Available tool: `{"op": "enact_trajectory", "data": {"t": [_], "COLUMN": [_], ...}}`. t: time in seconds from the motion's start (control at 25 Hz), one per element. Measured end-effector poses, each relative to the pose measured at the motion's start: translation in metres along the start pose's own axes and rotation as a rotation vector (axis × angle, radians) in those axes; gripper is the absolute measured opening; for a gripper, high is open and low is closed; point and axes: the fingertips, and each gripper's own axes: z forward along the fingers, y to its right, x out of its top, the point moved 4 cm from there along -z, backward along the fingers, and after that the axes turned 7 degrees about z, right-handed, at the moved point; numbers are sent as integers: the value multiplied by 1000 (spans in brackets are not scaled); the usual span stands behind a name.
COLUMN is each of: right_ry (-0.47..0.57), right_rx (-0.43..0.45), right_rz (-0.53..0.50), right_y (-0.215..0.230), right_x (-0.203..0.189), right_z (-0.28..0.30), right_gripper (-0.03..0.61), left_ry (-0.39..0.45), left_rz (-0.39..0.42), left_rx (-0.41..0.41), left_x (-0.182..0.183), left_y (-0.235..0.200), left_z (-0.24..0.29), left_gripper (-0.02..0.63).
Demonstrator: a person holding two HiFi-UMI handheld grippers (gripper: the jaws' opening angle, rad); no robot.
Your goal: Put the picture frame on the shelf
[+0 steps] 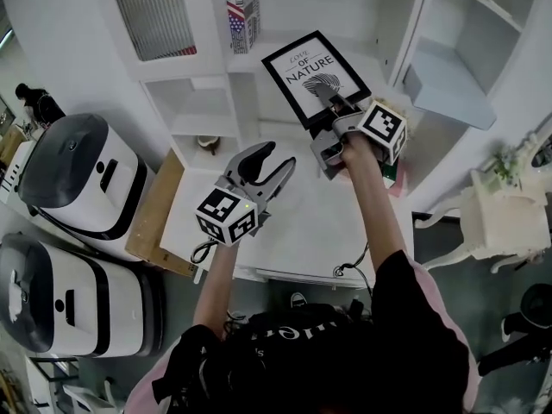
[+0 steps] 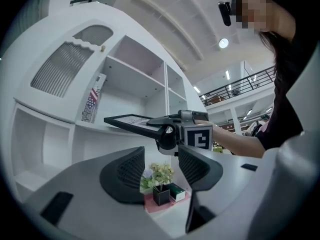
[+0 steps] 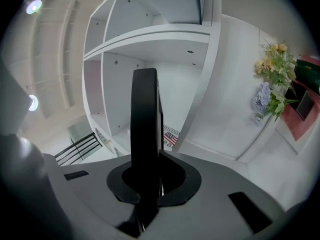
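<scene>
My right tongs (image 1: 335, 110) pinch the frame (image 1: 316, 74) by its edge, up in the air near the shelf (image 3: 150, 34). My left tongs (image 1: 272, 160) are spread, holding nothing. The frame looks stiff, light and breakable.

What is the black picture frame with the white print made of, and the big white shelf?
The black rectangular picture frame looks like matte painted wood or plastic: its border is flat and dull, so I can't tell which. The big white shelf unit looks like painted wood or board: smooth, even, with straight square-cut edges.
</scene>
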Motion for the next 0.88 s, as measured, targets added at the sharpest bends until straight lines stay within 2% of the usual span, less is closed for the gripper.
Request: {"op": "enact_trajectory", "data": {"t": [0.24, 0.48, 0.88], "right_ry": [49, 47, 29], "right_rx": [-34, -61, -80], "right_rz": [75, 249, 235], "right_y": [10, 30, 31], "right_x": [9, 9, 21], "right_z": [27, 40, 54], "right_gripper": [52, 53, 54], "left_ry": [-78, -60, -72], "left_rz": [53, 50, 129], "left_rx": [106, 93, 49], "left_x": [-14, -6, 9], "left_y": [-41, -61, -67], "left_z": [39, 62, 89], "left_gripper": [247, 248, 247]}}
